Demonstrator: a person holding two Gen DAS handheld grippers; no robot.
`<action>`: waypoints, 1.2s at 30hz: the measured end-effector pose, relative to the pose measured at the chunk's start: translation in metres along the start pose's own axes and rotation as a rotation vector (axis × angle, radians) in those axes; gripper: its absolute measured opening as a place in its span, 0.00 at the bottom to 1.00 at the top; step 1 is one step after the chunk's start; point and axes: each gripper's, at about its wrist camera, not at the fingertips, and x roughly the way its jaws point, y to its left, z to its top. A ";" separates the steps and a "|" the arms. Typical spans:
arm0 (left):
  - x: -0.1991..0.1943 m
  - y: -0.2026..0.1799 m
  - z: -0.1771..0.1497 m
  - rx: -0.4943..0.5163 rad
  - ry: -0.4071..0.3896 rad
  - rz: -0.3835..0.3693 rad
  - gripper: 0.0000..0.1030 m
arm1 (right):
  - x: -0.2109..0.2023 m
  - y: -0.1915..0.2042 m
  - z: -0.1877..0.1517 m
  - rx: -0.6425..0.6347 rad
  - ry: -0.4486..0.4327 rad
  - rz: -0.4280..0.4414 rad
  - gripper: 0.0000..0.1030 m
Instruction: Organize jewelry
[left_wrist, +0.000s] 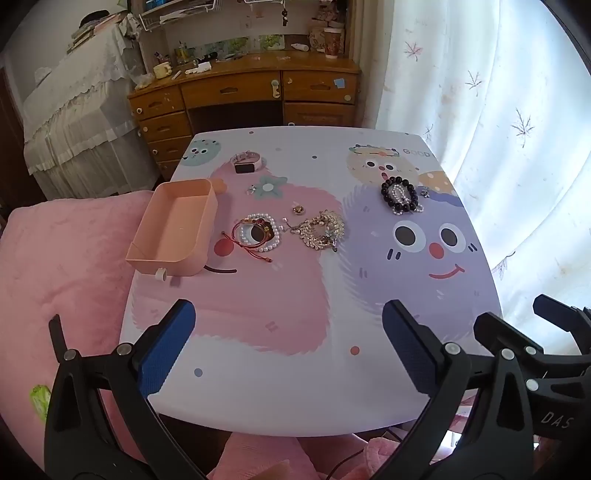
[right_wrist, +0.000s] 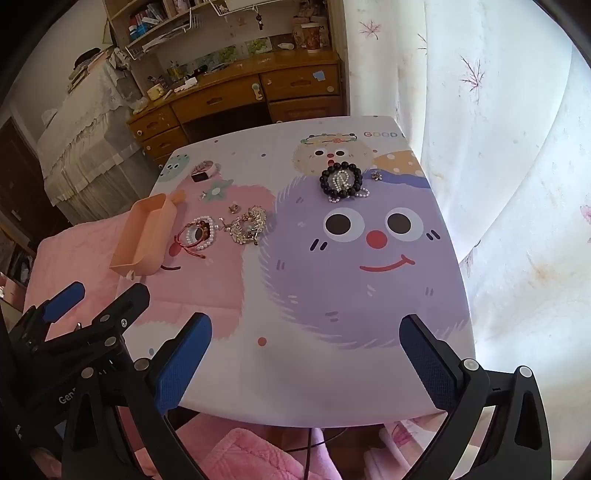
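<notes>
Jewelry lies on a small cartoon-printed table (left_wrist: 295, 369). A pearl bracelet with a red cord bracelet (left_wrist: 256, 233) sits beside an empty peach tray (left_wrist: 173, 229) at the table's left edge. A gold chain pile (left_wrist: 320, 230) lies right of the pearls, and a small gold piece (left_wrist: 298, 210) lies behind it. A black bead bracelet with small pearls (right_wrist: 340, 181) rests far right. A pink smartwatch (left_wrist: 246, 162) lies at the back. My left gripper (left_wrist: 288, 325) and right gripper (right_wrist: 306, 332) hover open over the near edge, nothing between the fingers.
A small charm (left_wrist: 252, 189) and an earring (right_wrist: 376, 175) lie on the table. Pink bedding (left_wrist: 66, 266) borders the left side. A white curtain (left_wrist: 517, 147) hangs on the right. A wooden desk (left_wrist: 251, 92) stands behind the table.
</notes>
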 end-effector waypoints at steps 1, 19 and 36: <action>0.000 0.000 0.000 0.001 0.002 0.001 0.98 | 0.000 0.000 0.000 0.000 0.000 -0.001 1.00; 0.000 0.000 0.000 0.004 -0.012 0.013 0.98 | -0.002 -0.001 -0.001 -0.005 -0.017 -0.002 1.00; -0.013 0.005 0.006 0.005 -0.039 0.024 0.97 | -0.008 0.005 0.005 -0.009 -0.035 -0.014 1.00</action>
